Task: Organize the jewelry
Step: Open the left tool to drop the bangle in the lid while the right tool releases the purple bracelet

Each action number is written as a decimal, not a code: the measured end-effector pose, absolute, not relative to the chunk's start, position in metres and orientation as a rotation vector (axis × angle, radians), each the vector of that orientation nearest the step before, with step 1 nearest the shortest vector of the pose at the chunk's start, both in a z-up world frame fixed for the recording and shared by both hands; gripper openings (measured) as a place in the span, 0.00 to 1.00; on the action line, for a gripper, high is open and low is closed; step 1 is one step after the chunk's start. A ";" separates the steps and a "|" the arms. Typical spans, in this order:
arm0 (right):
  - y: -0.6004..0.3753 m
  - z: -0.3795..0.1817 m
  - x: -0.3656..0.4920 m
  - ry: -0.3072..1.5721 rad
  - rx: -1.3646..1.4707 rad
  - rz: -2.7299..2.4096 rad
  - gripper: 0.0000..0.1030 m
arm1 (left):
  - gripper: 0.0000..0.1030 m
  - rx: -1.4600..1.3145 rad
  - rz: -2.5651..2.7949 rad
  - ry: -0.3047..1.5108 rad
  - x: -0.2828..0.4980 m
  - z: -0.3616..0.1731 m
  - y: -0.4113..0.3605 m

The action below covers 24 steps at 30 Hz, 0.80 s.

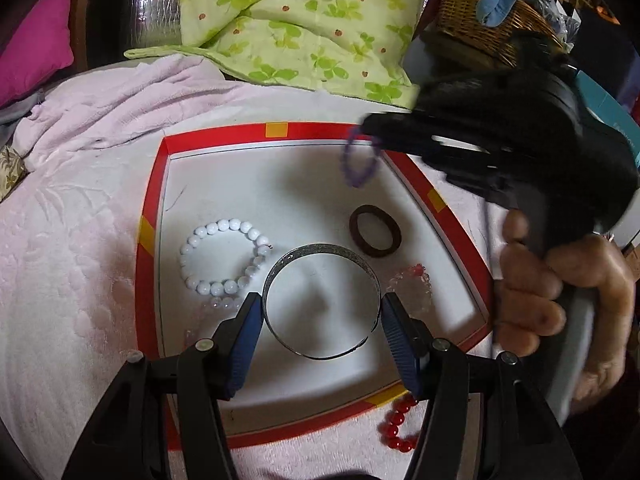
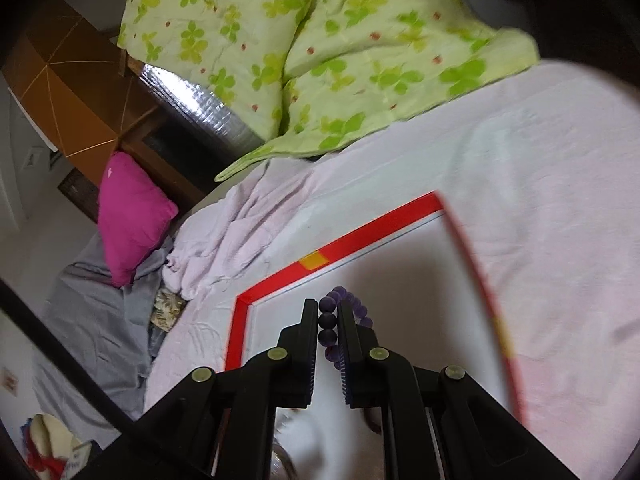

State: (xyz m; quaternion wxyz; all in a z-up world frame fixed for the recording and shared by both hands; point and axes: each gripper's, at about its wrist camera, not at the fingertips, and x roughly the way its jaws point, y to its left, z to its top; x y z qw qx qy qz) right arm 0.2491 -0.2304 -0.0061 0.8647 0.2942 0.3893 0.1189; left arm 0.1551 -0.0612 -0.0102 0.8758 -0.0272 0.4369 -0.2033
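Observation:
A shallow white box lid with a red rim (image 1: 152, 216) lies on the pink bed cover. In it lie a white bead bracelet (image 1: 224, 256), a silver bangle (image 1: 322, 300), a brown hair tie (image 1: 375, 231) and a clear bead bracelet (image 1: 416, 284). My left gripper (image 1: 322, 312) is open, with its blue pads on either side of the bangle. My right gripper (image 2: 328, 312) is shut on a purple bead bracelet (image 2: 328, 322) and holds it above the far right corner of the lid (image 2: 360, 228). The bracelet also shows in the left wrist view (image 1: 360, 160), hanging from the right gripper (image 1: 372, 128).
A red bead bracelet (image 1: 396, 424) lies on the cover outside the lid's near right edge. A green flowered quilt (image 1: 296, 20) lies behind the lid. A wicker basket (image 1: 480, 12) stands at the back right. A magenta pillow (image 2: 132, 216) lies to the left.

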 end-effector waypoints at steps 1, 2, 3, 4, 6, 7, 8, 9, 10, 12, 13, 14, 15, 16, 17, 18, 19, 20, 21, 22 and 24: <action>-0.227 -0.012 0.256 0.824 0.646 0.270 0.10 | 0.60 -0.060 -0.428 0.915 0.156 -0.011 -0.062; -0.225 -0.017 0.259 0.830 0.671 0.283 0.10 | 0.60 -0.062 -0.430 0.921 0.158 -0.011 -0.063; -0.222 -0.024 0.265 0.842 0.704 0.304 0.10 | 0.60 -0.060 -0.429 0.926 0.158 -0.012 -0.064; -0.220 -0.027 0.269 0.847 0.713 0.305 0.10 | 0.60 -0.060 -0.414 0.930 0.160 -0.014 -0.064; -0.217 -0.036 0.275 0.859 0.720 0.300 0.10 | 0.61 -0.064 -0.409 0.943 0.162 -0.017 -0.062; -0.218 -0.040 0.277 0.869 0.731 0.298 0.11 | 0.61 -0.064 -0.404 0.950 0.163 -0.018 -0.062; -0.221 -0.044 0.279 0.883 0.749 0.295 0.13 | 0.61 -0.055 -0.400 0.951 0.163 -0.018 -0.063; -0.223 -0.047 0.280 0.893 0.759 0.283 0.14 | 0.61 -0.042 -0.393 0.949 0.163 -0.018 -0.064; -0.226 -0.047 0.281 0.902 0.759 0.277 0.17 | 0.61 -0.024 -0.385 0.943 0.161 -0.017 -0.065; -0.233 -0.044 0.280 0.912 0.754 0.261 0.45 | 0.61 -0.013 -0.382 0.935 0.160 -0.015 -0.064; -0.238 -0.040 0.276 0.896 0.752 0.247 0.59 | 0.61 -0.016 -0.382 0.932 0.160 -0.014 -0.063; -0.242 -0.033 0.271 0.865 0.743 0.235 0.59 | 0.61 -0.023 -0.382 0.926 0.158 -0.012 -0.061; -0.245 -0.026 0.267 0.843 0.724 0.230 0.59 | 0.61 -0.026 -0.383 0.917 0.156 -0.009 -0.059; -0.248 -0.020 0.263 0.832 0.706 0.228 0.59 | 0.61 -0.027 -0.382 0.906 0.153 -0.005 -0.057; -0.250 -0.012 0.258 0.821 0.691 0.224 0.59 | 0.61 -0.029 -0.380 0.895 0.151 -0.002 -0.056; -0.252 -0.005 0.253 0.809 0.679 0.220 0.59 | 0.61 -0.032 -0.379 0.881 0.148 0.002 -0.053; -0.254 0.000 0.248 0.803 0.670 0.217 0.59 | 0.61 -0.037 -0.374 0.869 0.145 0.006 -0.048; -0.256 0.008 0.241 0.795 0.653 0.211 0.59 | 0.61 -0.041 -0.369 0.862 0.143 0.008 -0.044; -0.257 0.014 0.234 0.791 0.636 0.209 0.59 | 0.61 -0.048 -0.355 0.851 0.142 0.012 -0.039; -0.257 0.020 0.228 0.789 0.618 0.209 0.59 | 0.61 -0.053 -0.341 0.841 0.140 0.015 -0.033; -0.255 0.030 0.212 0.783 0.571 0.208 0.59 | 0.61 -0.070 -0.304 0.825 0.134 0.019 -0.018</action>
